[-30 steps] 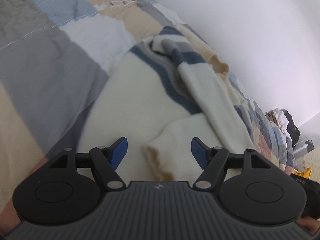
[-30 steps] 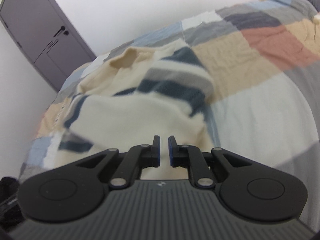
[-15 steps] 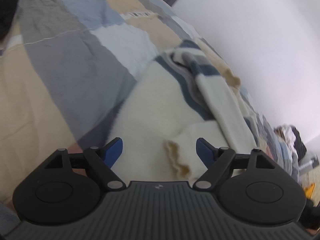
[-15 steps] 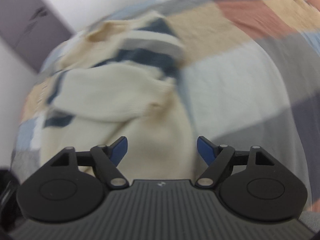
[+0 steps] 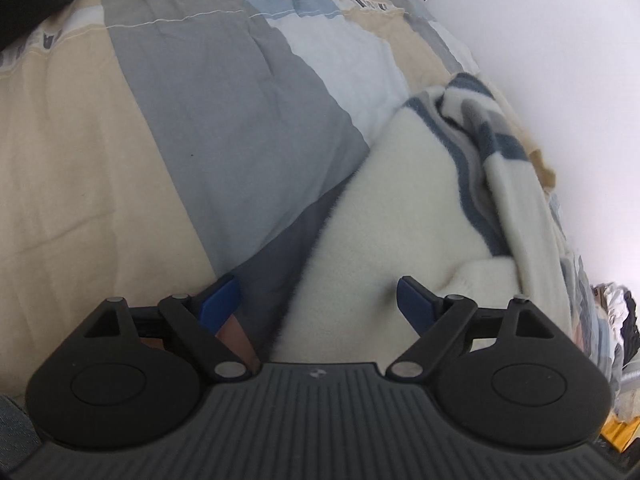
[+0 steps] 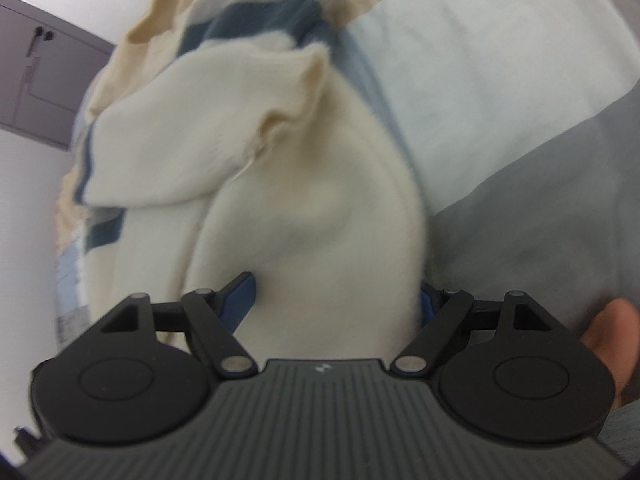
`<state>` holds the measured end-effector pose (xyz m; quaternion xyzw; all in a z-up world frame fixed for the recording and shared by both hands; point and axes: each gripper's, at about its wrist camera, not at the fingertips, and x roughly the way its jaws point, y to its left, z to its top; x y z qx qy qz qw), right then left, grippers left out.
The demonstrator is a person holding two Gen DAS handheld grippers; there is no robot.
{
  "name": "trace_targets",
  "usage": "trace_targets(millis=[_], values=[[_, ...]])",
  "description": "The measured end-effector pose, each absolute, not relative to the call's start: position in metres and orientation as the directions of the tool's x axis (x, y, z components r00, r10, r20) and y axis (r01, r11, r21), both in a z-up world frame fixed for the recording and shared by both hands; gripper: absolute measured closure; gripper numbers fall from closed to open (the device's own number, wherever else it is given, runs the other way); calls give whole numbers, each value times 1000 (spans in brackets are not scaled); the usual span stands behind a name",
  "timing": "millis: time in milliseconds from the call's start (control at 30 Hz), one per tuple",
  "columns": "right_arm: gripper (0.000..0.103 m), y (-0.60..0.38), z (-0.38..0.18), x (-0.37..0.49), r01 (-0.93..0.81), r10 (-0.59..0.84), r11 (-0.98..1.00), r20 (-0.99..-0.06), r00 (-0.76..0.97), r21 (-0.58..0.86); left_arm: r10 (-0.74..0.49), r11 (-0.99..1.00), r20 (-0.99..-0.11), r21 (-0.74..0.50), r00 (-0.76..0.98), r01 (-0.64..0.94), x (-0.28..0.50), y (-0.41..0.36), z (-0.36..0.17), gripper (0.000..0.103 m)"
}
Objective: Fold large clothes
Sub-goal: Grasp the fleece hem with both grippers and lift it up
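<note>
One cream sweater (image 5: 400, 216) with blue-grey stripes lies bunched on patchwork bedspread (image 5: 208, 120), near white wall (image 5: 568, 60). Left gripper (image 5: 318, 296) jaws wide apart, straddling sweater's edge, gripping nothing. Right gripper (image 6: 336, 298) spread wide around sweater's cream fold, not clamped. Grey door (image 6: 36, 80) behind.

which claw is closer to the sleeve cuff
Right. The right claw is open astride the cream body fold just below the cuff. The left claw is open at the sweater's edge; no cuff shows in its view.
</note>
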<state>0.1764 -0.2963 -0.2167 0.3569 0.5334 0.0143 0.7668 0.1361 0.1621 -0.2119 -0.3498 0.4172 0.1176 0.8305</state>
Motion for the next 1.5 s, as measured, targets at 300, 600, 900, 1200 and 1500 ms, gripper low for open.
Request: trace_targets(millis=[300, 600, 900, 1200, 1500], values=[[32, -274, -219, 165, 277, 498, 735, -770, 398, 618, -196, 767, -761, -512, 618, -387, 143, 139, -210, 23], [80, -286, -210, 161, 256, 510, 693, -710, 486, 674, -256, 743, -751, -555, 609, -374, 148, 137, -214, 80], [83, -339, -158, 151, 108, 608, 507, -443, 659, 855, -445, 505, -532, -814, 720, -289, 130, 156, -177, 88], [83, -376, -107, 142, -91, 668, 328, -163, 726, 940, -536, 409, -352, -903, 767, -130, 120, 150, -107, 89], [83, -391, -50, 81, -227, 700, 250, -13, 714, 941, -549, 394, -204, -918, 810, 36, 55, 149, -36, 89]])
